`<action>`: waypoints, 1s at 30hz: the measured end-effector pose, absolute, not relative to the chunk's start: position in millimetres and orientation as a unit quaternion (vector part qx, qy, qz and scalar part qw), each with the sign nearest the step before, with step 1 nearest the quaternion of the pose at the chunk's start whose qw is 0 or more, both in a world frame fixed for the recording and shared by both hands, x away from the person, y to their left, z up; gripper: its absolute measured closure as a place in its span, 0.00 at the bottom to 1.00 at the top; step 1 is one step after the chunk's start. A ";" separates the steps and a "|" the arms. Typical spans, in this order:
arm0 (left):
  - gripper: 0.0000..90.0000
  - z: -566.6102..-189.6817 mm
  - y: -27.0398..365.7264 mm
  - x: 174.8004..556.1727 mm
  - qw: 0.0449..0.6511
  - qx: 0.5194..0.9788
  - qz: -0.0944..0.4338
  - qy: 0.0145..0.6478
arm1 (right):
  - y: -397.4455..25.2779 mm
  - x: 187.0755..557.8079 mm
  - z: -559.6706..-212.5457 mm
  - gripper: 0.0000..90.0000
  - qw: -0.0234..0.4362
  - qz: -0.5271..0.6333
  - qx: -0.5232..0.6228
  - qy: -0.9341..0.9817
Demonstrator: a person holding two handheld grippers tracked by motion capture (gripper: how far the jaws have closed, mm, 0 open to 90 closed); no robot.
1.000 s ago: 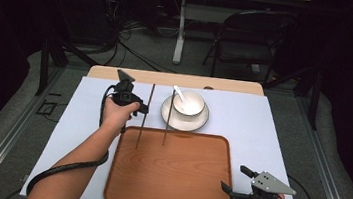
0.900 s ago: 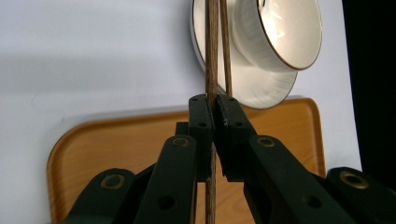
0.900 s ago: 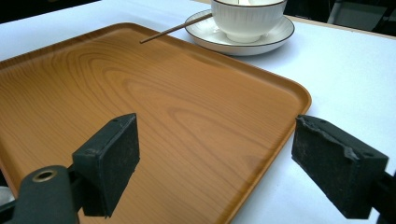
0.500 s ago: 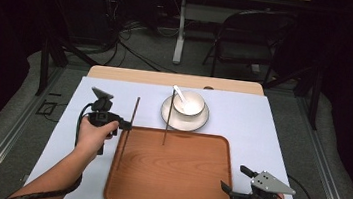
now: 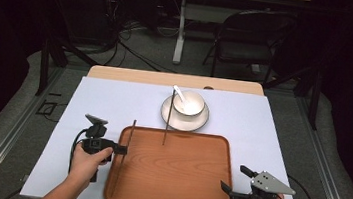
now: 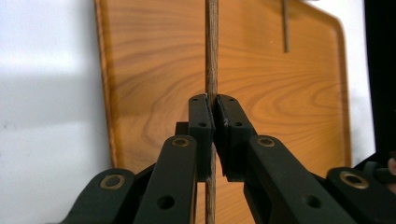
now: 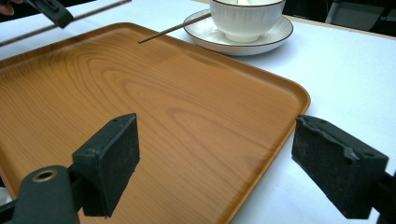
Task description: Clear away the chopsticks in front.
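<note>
My left gripper (image 5: 123,150) (image 6: 215,100) is shut on a dark chopstick (image 5: 130,135) (image 6: 211,46), which runs along the left edge of the wooden tray (image 5: 176,175) (image 6: 154,70). A second chopstick (image 5: 167,123) (image 6: 285,25) (image 7: 173,30) leans from the saucer (image 5: 170,116) onto the tray's far edge. A white bowl (image 5: 189,103) (image 7: 246,16) with a white spoon (image 5: 179,92) stands on that saucer. At the tray's near right corner my right gripper (image 5: 234,178) (image 7: 215,154) is open, with the tray rim between its jaws and nothing held.
White table cover (image 5: 271,135) lies under everything, with bare room left and right of the tray. A wooden strip (image 5: 132,75) edges the far side. Beyond the table stand a dark chair (image 5: 251,42) and floor cables (image 5: 130,49).
My left gripper has carried the chopstick from beside the bowl toward the person and to the left, down to the tray's left edge. The right gripper has stayed put.
</note>
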State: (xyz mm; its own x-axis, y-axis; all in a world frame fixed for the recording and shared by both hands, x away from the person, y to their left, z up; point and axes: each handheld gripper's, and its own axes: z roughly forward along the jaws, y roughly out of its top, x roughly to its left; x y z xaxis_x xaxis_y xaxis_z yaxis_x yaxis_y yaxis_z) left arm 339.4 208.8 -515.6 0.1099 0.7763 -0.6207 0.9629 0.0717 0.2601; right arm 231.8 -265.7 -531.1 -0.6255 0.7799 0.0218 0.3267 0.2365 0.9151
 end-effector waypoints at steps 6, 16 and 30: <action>0.94 -527.6 204.4 343.2 0.315 0.668 -0.143 0.659 | -265.6 231.3 -531.0 0.16 0.231 0.496 0.366 0.753; 0.94 -537.7 200.3 347.0 0.294 0.668 -0.143 0.668 | -265.6 230.9 -530.9 0.16 0.231 0.496 0.366 0.753; 0.93 -541.4 193.8 348.0 0.284 0.669 -0.136 0.673 | -265.8 230.8 -530.9 0.16 0.231 0.497 0.366 0.752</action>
State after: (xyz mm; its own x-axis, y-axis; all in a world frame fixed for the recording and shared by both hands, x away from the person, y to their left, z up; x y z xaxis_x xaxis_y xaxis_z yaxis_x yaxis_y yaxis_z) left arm 348.0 193.8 -541.4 0.0579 0.8236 -0.5643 0.9779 0.0670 0.1982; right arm 230.8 -265.8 -530.9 -0.6253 0.7802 0.0160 0.3210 0.2385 0.9166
